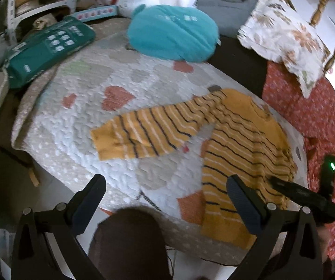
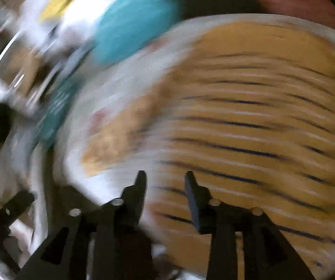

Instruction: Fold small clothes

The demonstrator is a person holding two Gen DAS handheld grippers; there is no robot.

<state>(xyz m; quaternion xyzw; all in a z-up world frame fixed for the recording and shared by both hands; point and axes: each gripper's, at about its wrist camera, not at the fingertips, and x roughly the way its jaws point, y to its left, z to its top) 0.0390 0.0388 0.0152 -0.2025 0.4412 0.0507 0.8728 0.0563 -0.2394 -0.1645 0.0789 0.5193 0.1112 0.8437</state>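
Note:
A small mustard-yellow top [image 1: 242,140] with dark and white stripes lies flat on a quilted heart-print blanket [image 1: 111,88]. One sleeve [image 1: 144,133] stretches out to the left. My left gripper [image 1: 167,186] is open and empty above the blanket's near edge, left of the top's hem. The right gripper's black body [image 1: 307,198] shows in the left wrist view over the hem's right side. In the blurred right wrist view the striped top [image 2: 249,116] fills the frame, and my right gripper [image 2: 166,177] hovers open and empty above its lower left part.
A teal round cushion [image 1: 172,32] and a dark green package [image 1: 48,49] lie at the blanket's far side. A floral pillow [image 1: 284,39] and red patterned fabric [image 1: 307,107] lie to the right. A dark knee [image 1: 130,240] is below the near edge.

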